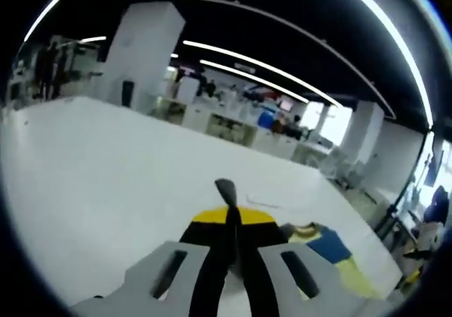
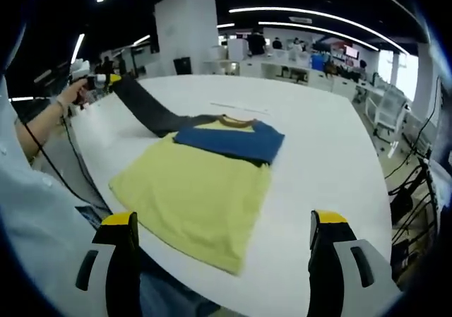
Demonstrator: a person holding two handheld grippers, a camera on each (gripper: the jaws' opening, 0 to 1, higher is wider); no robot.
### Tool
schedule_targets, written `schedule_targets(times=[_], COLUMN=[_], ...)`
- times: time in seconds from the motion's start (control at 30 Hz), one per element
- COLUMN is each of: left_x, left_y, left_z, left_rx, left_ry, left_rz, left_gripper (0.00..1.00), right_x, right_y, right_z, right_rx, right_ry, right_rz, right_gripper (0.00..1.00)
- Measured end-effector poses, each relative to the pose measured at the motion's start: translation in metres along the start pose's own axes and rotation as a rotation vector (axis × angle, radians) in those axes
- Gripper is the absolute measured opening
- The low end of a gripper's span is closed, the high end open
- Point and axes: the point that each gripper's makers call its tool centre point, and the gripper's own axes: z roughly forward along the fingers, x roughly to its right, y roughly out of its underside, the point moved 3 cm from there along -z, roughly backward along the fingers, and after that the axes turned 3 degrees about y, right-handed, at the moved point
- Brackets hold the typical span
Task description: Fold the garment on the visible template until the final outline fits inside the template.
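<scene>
A T-shirt lies on the white table (image 2: 325, 140): yellow body (image 2: 198, 190), blue chest band (image 2: 229, 142), and a dark grey sleeve (image 2: 145, 109). The sleeve is pulled up and out to the far left. The left gripper (image 2: 99, 81), held in a person's hand (image 2: 70, 92), grips its end. In the left gripper view the yellow-tipped jaws (image 1: 229, 217) are shut on that dark sleeve (image 1: 224, 190), with the shirt's blue and yellow parts (image 1: 332, 250) to the right. My right gripper (image 2: 222, 222) hovers open over the shirt's near hem, holding nothing.
A thin pale strip (image 2: 240, 106) lies on the table beyond the shirt. The person's light blue sleeve (image 2: 28, 218) and a black cable run along the table's left edge. Office chairs (image 2: 392, 112) stand to the right, and a white pillar (image 2: 187, 31) stands behind.
</scene>
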Motion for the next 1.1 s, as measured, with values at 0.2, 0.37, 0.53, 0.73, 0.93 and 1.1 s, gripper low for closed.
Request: schedule_targets(times=[0.2,0.37,0.53,0.73,0.93,1.1], left_x=[0.026,0.043,0.068,0.090,0.115,0.137], left_y=[-0.012,-0.022,-0.028,-0.032,-0.034,-0.029], left_z=[0.001,0.002,0.005,0.016,0.030,0.043], left_rx=[0.028,0.040,0.054,0.057,0.058,0.036], left_ry=[0.065,0.090,0.131,0.176,0.236,0.281], left_rz=[0.013,0.043,0.065,0.081,0.085,0.101], left_gripper=[0.00,0.00,0.00,0.00,0.00,0.00], right_x=[-0.001,-0.002,-0.001,0.000,-0.003,-0.001], right_y=[0.000,0.000,-0.003,-0.003,0.000,0.001], right_z=[-0.005,-0.006,-0.008,-0.010,-0.012,-0.014], right_rx=[0.005,0.006,0.019,0.023,0.023,0.033], right_ry=[-0.001,-0.010,-0.016,-0.019,-0.033,-0.022], right_rz=[-0.001,-0.011,-0.018,-0.020,-0.026,-0.016], right_gripper=[1.00,1.00,1.00,1.00,1.00,1.00])
